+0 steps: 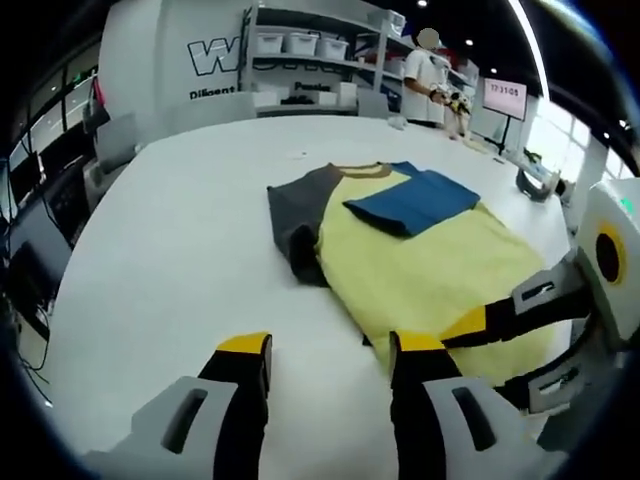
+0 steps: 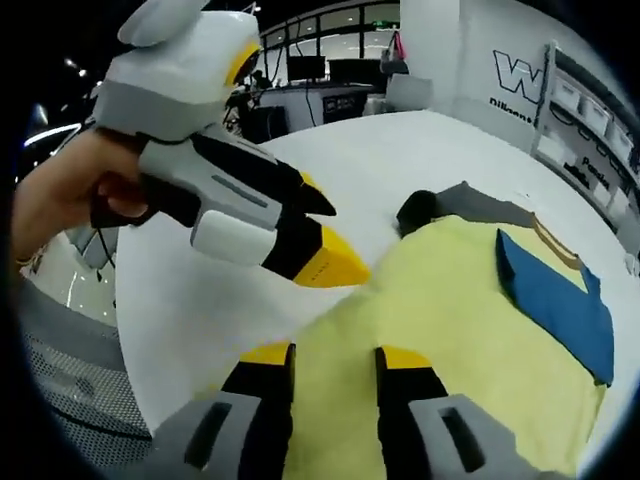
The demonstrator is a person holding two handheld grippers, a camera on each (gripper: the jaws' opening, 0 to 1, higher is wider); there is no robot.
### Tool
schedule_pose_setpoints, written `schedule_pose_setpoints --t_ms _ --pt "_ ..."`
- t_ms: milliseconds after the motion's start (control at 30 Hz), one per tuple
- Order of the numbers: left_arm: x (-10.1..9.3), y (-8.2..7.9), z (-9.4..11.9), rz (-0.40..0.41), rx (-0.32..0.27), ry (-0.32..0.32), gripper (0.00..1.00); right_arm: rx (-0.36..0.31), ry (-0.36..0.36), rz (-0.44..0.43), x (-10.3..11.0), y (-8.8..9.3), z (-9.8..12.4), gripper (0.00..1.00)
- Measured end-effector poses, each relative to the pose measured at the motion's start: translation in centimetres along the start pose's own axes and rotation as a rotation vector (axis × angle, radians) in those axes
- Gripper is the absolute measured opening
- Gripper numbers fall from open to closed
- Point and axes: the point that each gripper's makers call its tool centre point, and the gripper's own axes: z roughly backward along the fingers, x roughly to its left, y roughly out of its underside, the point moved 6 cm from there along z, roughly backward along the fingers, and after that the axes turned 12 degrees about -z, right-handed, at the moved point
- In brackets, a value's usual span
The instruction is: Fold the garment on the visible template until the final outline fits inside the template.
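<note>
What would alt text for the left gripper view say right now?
A yellow T-shirt with one grey sleeve spread out and a blue sleeve folded over its chest lies flat on a white table. The left gripper, yellow-tipped black jaws open, hovers near the hem, while the right gripper reaches in from the right over the fabric. A person stands by shelves behind.

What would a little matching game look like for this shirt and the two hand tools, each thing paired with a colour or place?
Things:
1. shirt body
2. folded-in sleeve
3. other sleeve
4. right gripper

Descriptions:
A. dark grey, lying on the white table
B. blue, lying across the chest
C. yellow
D. over the shirt's bottom edge

Pairs: 1-C, 2-B, 3-A, 4-D
</note>
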Motion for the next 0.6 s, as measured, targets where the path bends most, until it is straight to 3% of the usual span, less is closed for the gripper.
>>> schedule_pose_setpoints --t_ms 100,233,267,333,400,533,600 --pt "0.0 0.1 -0.1 0.003 -0.001 0.005 0.42 -0.004 -0.008 -0.046 -0.3 -0.1 0.4 0.0" --pt "0.0 0.2 -0.1 0.004 0.004 0.009 0.4 0.03 -0.024 -0.046 0.0 0.2 0.3 0.0" --pt "0.1 0.2 -0.1 0.006 0.006 0.004 0.39 0.057 -0.063 -0.146 0.8 0.0 0.9 0.0" --pt "0.4 0.3 0.1 0.005 0.005 -0.003 0.39 0.015 -0.084 -0.151 1.4 -0.7 1.2 0.21" --pt "0.7 0.2 0.2 0.021 -0.003 -0.007 0.38 0.045 -0.079 -0.126 1.8 -0.5 1.0 0.43" --pt "1.0 0.2 0.3 0.025 -0.007 -0.019 0.36 0.071 -0.078 -0.071 2.3 0.2 0.5 0.38" --pt "1.0 0.0 0.5 0.026 -0.011 -0.019 0.36 0.076 -0.071 -0.064 2.5 0.6 0.3 0.4"
